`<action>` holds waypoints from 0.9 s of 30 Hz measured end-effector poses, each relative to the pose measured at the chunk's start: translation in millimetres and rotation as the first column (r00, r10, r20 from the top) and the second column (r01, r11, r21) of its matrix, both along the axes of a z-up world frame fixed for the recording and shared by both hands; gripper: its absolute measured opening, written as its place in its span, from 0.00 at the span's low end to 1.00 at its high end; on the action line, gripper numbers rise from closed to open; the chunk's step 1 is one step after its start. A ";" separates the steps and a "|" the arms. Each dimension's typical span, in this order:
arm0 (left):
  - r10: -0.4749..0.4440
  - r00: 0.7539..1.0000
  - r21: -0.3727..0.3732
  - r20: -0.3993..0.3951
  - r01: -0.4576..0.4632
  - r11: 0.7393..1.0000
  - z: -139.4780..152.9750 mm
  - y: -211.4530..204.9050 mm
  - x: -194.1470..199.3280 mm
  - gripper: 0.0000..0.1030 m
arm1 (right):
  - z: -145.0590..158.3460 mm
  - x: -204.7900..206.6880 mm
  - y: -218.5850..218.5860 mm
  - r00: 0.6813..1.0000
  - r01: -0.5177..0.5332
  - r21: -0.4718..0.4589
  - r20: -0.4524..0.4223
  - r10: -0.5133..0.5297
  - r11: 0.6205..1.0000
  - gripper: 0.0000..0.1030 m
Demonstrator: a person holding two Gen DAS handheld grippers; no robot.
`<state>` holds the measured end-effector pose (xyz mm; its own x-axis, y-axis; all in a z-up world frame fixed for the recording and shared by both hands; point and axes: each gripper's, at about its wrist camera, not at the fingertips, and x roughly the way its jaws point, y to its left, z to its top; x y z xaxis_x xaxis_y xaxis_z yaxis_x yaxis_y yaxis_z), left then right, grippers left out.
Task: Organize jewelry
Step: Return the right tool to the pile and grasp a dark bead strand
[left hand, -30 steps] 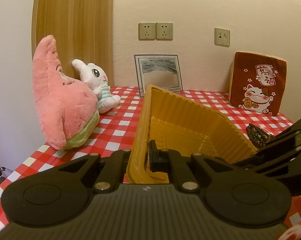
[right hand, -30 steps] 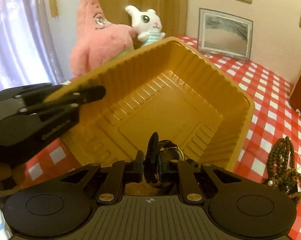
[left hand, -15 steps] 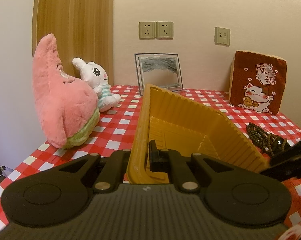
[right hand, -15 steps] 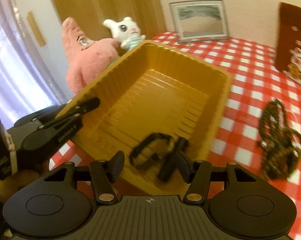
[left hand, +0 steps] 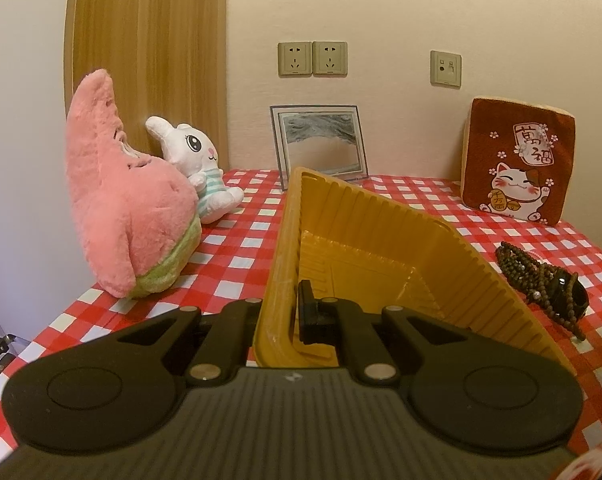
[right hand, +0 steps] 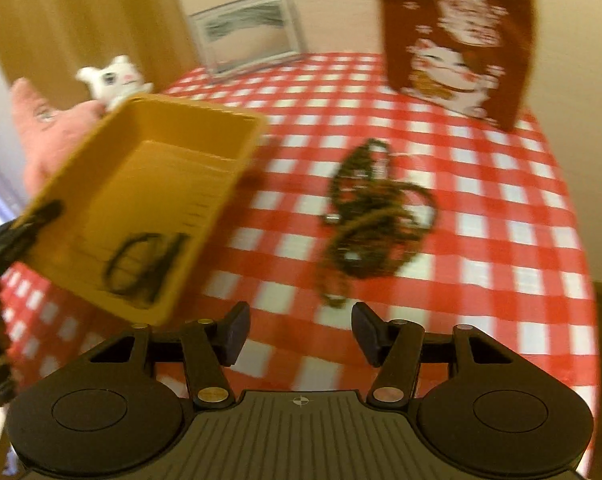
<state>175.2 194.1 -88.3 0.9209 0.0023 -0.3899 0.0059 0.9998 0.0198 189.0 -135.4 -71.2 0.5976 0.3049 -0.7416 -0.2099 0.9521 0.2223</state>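
Left wrist view: the left gripper (left hand: 287, 316) has its fingers closed on the near wall of the tray (left hand: 381, 236), one finger (left hand: 311, 312) inside the wall and the other outside it. The yellow tray is tilted, its left rim raised above the desk (left hand: 253, 236), which wears a red-and-white check cloth. To the right of the tray, a tangle of dark beads (left hand: 541, 276) lies on the cloth, close to the tray but apart from it. On the left a pink plush (left hand: 125, 208) stands with a white bunny (left hand: 197, 164) leaning behind it. A framed picture (left hand: 319, 144) rests against the wall at the back, and a red cat pouch (left hand: 519, 160) stands at the far right.

Right wrist view, blurred by motion: the right gripper (right hand: 300, 334) has its fingers wide apart and holds nothing. It hangs over the cloth, with the beads (right hand: 375, 216) just ahead of it on the desk (right hand: 501, 240). The tray (right hand: 153, 200) is off to the left, lifted and tilted, and a dark bracelet (right hand: 141, 264) lies inside near its low front corner. The left gripper's fingers (right hand: 41, 216) show at the tray's left edge. Beyond are the plush (right hand: 49, 132), bunny (right hand: 113, 80), picture (right hand: 249, 32) and pouch (right hand: 457, 40).
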 end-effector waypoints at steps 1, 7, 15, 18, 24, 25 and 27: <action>0.001 1.000 0.001 0.000 -0.001 1.000 -0.2 -0.2 0.1 0.05 | -1.5 1.4 -6.4 1.000 0.017 -0.012 0.001 -0.017 1.000 0.55; 0.002 1.000 0.008 -0.005 -0.002 1.000 -0.3 -0.5 0.7 0.05 | -6.4 10.9 -37.2 0.996 0.088 -0.078 0.031 -0.086 0.993 0.54; 0.005 1.000 0.010 -0.004 -0.005 1.000 0.0 -0.5 1.2 0.06 | -2.7 28.3 -50.1 0.993 0.107 -0.080 0.060 -0.103 0.991 0.41; 0.005 1.000 0.011 -0.005 -0.005 1.000 0.0 -1.2 0.9 0.06 | -0.9 34.8 -44.5 0.995 0.081 -0.079 0.070 -0.075 0.994 0.33; 0.005 1.000 0.012 -0.005 -0.005 1.000 0.0 -1.2 0.9 0.06 | -0.4 48.2 -30.8 0.998 0.040 0.024 0.055 -0.041 0.999 0.29; 0.005 1.000 0.012 -0.005 -0.005 1.000 0.0 -1.0 0.9 0.06 | -1.5 50.7 -27.6 0.998 0.031 0.036 0.050 -0.033 0.999 0.29; 0.004 1.000 0.014 -0.006 -0.004 1.000 0.3 -1.3 1.0 0.06 | -4.3 55.2 -20.7 0.999 0.015 0.044 0.040 -0.017 0.999 0.29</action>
<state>176.2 192.8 -88.0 0.9185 0.0117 -0.3953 0.0018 0.9994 0.0338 244.2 -156.0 -75.5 0.6317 0.3264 -0.7031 -0.2040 0.9450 0.2555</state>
